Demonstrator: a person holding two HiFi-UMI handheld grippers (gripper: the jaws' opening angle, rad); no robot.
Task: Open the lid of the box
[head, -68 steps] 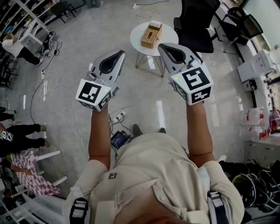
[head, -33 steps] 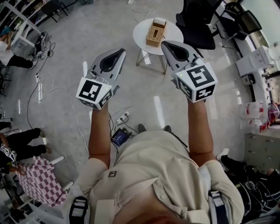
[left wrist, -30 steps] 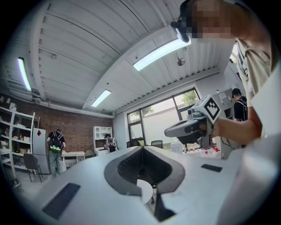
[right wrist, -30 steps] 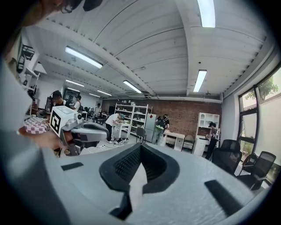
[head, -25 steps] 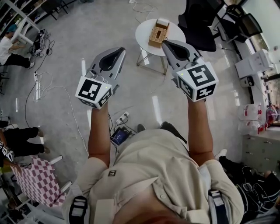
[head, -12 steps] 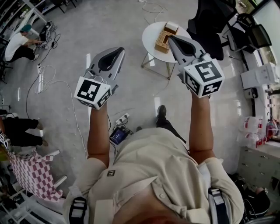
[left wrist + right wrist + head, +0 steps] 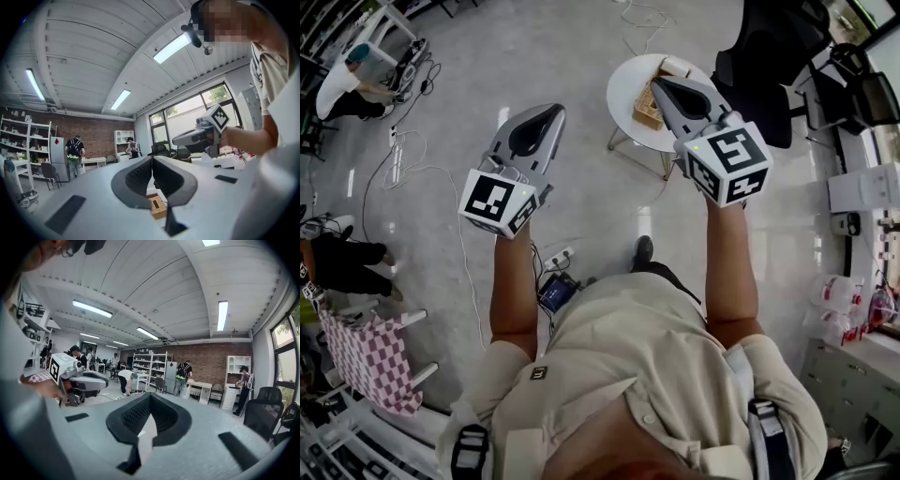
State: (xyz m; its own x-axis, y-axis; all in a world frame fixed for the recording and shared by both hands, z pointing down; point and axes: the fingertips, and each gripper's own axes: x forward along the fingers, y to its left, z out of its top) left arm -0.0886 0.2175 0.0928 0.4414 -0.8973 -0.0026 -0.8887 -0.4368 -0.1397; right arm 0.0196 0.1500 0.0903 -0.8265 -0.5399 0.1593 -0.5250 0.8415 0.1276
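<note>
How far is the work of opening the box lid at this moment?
Done: nothing yet; the wooden box sits on the round white table with its lid apparently down. In hand: the left gripper and right gripper are shut, empty, held in the air. Left: reach the box, grip the lid, lift it.

The round white side table (image 7: pixel 625 89) carries one wooden box (image 7: pixel 646 105) (partly hidden), lying toward the table's right edge.
</note>
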